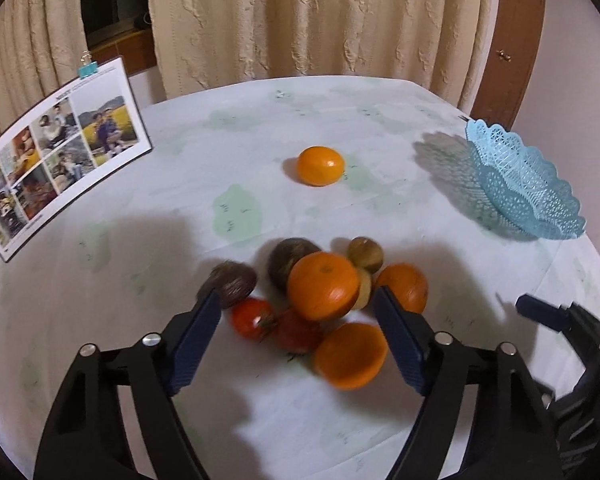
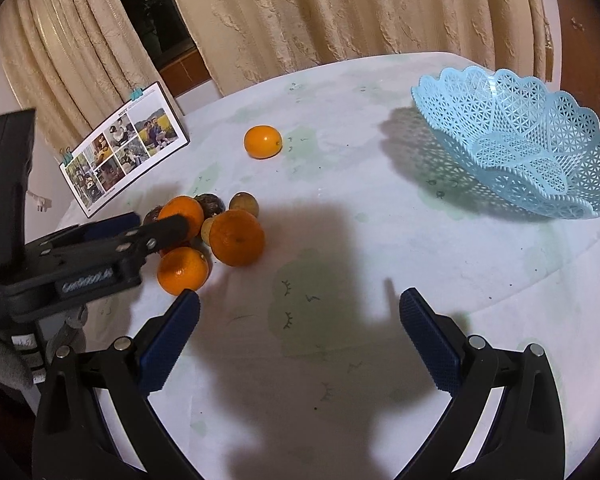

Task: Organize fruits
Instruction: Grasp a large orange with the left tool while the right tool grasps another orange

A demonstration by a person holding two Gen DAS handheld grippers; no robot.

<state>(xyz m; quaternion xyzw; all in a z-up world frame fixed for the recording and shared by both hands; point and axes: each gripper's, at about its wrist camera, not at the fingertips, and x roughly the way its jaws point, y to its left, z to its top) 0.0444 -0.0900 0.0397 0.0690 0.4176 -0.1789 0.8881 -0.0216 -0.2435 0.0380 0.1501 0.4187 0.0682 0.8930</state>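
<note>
- Orange and dark fruit bunched in a pile [image 1: 320, 296] near the front edge of the table [image 1: 260, 128], sitting on a pale cloth with faint green patches.
- Four oranges in that pile: biggest one [image 1: 323, 285] on top in the left view, another [image 1: 404, 286] off to its right, a third [image 1: 350, 356] closest to the camera; fourth only clear from the right view [image 2: 180, 211].
- Mixed in: two tomatoes [image 1: 252, 317], couple of dark brownish round fruits [image 1: 234, 282], smaller olive-brown one [image 1: 365, 255] at the back. Bit blurry, so exact kinds hard to call.
- One more orange [image 1: 321, 165] off alone, further back toward the middle of the table, well apart from the pile.
- Blue lacy plastic basket [image 2: 500, 100] over on the right side, tilted, nothing in it, well apart from the fruit.
- Left gripper [image 1: 298, 312] hanging right over the pile, fingers spread wide on either side of the top orange, not pinching anything.
- Right gripper [image 2: 300, 312] over bare cloth just right of the pile, fingers also spread wide, nothing between them.
- Photo calendar [image 1: 60, 148] with a teal clip standing at the left edge, beige curtains [image 1: 320, 16] behind.
</note>
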